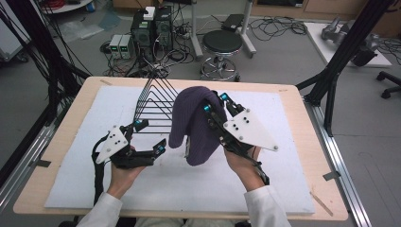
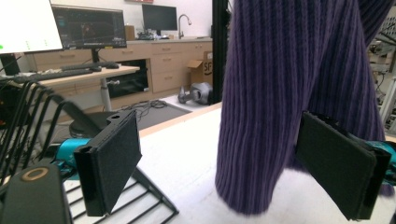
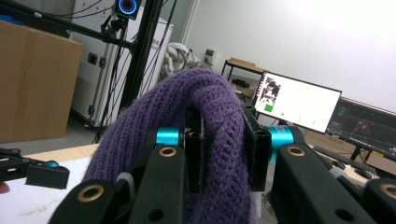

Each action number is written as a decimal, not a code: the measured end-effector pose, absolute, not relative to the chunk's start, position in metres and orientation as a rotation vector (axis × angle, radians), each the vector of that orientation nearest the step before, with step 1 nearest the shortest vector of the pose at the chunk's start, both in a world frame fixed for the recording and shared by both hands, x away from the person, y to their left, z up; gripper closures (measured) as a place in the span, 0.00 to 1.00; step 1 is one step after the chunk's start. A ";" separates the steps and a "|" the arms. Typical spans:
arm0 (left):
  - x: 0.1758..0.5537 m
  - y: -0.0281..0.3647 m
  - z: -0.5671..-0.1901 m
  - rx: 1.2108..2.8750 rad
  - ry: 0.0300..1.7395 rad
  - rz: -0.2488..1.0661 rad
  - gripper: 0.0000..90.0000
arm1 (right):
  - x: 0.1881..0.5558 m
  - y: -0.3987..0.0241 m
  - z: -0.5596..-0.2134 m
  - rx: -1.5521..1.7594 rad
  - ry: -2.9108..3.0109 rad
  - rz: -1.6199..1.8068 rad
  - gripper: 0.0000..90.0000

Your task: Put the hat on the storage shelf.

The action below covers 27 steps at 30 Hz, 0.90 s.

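The right tool (image 1: 215,102) is pinching a fold of the purple ribbed knit beanie (image 1: 194,124), its jaws pressing the fabric from both sides and holding it above the white foam-covered tabletop (image 1: 283,156), so the hat is hanging down with its lower edge near the surface. The left tool (image 1: 150,137) is standing spread and gripping nothing, just beside the beanie and the black wire rack (image 1: 153,101).
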<state>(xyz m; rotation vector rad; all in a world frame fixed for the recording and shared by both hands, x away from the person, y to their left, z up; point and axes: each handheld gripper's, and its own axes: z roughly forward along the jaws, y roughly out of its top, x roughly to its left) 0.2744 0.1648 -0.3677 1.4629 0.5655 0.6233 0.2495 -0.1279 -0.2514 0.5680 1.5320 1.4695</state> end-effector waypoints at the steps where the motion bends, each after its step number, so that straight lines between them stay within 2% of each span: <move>1: 0.275 0.162 -0.367 1.449 0.565 0.619 0.16 | 0.249 -0.128 -0.251 0.567 1.534 1.469 0.83; 8: 0.275 0.149 -0.367 1.423 0.550 0.546 0.19 | 0.247 -0.126 -0.252 0.564 1.540 1.469 0.83; 15: 0.282 0.137 -0.372 1.422 0.565 0.534 0.23 | 0.245 -0.125 -0.252 0.553 1.533 1.483 0.83; 18: 0.284 0.134 -0.373 1.425 0.566 0.509 0.33 | 0.244 -0.123 -0.253 0.547 1.543 1.487 0.83; 27: 0.289 0.136 -0.375 1.422 0.543 0.484 0.73 | 0.242 -0.128 -0.253 0.537 1.554 1.497 0.83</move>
